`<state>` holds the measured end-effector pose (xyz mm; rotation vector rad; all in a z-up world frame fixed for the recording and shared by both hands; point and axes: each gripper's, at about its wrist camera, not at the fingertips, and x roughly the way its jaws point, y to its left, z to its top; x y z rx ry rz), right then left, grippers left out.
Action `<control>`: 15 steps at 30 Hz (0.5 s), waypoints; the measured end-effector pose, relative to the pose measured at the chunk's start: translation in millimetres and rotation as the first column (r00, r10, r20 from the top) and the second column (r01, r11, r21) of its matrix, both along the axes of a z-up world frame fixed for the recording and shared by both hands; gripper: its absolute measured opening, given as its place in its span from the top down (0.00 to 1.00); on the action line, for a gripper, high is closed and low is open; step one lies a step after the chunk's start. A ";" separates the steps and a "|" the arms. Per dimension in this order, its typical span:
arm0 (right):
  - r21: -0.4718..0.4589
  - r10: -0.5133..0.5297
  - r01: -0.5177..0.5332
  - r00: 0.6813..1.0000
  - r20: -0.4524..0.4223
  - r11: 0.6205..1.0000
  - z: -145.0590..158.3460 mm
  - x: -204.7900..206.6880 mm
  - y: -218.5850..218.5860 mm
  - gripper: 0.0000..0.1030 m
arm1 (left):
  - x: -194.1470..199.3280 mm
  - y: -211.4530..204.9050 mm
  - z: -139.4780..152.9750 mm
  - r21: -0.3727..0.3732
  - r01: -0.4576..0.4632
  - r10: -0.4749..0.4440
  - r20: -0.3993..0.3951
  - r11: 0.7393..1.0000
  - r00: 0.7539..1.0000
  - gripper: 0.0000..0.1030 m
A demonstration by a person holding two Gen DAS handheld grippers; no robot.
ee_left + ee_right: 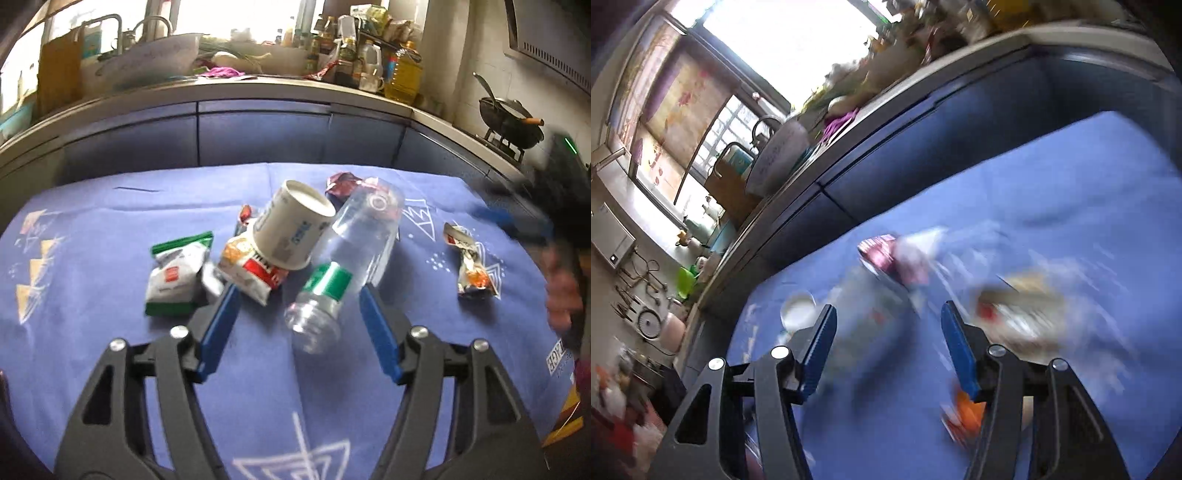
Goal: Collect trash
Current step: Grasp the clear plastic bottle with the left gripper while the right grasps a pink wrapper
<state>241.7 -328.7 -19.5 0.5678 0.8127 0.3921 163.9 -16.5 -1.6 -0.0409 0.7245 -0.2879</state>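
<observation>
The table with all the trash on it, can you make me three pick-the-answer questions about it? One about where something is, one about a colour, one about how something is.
1. Where does the paper cup lie?
A. against the clear plastic bottle
B. alone at the cloth's edge
C. on the kitchen counter

2. What colour is the tablecloth?
A. red
B. blue
C. yellow

3. How is the left gripper?
A. shut on the cup
B. shut on a wrapper
C. open, holding nothing

Answers: 1 A, the cup's side touches the bottle. 2 B, the cloth is blue with white drawings. 3 C, its fingers stand wide apart around the bottle's mouth end.
</observation>
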 end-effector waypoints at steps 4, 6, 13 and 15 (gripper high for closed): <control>0.002 0.039 -0.039 0.996 -0.079 0.999 -8.4 59.7 26.6 0.44 | 11.2 -16.7 -13.1 0.025 0.052 -0.052 -0.019 0.998 0.998 0.31; -0.015 0.067 -0.069 0.991 -0.117 0.998 -16.0 70.6 39.0 0.44 | 10.2 -20.4 -20.2 0.023 0.084 -0.083 -0.046 0.996 0.995 0.51; -0.010 0.299 -0.301 0.949 -0.102 0.954 -18.8 7.4 69.9 0.44 | -42.2 1.8 -27.1 -0.090 0.192 -0.202 -0.118 0.977 0.972 0.58; -0.098 0.264 -0.267 0.964 -0.042 0.959 -5.8 7.2 65.1 0.44 | -47.4 5.5 -26.9 -0.096 0.160 -0.172 -0.136 0.982 0.976 0.32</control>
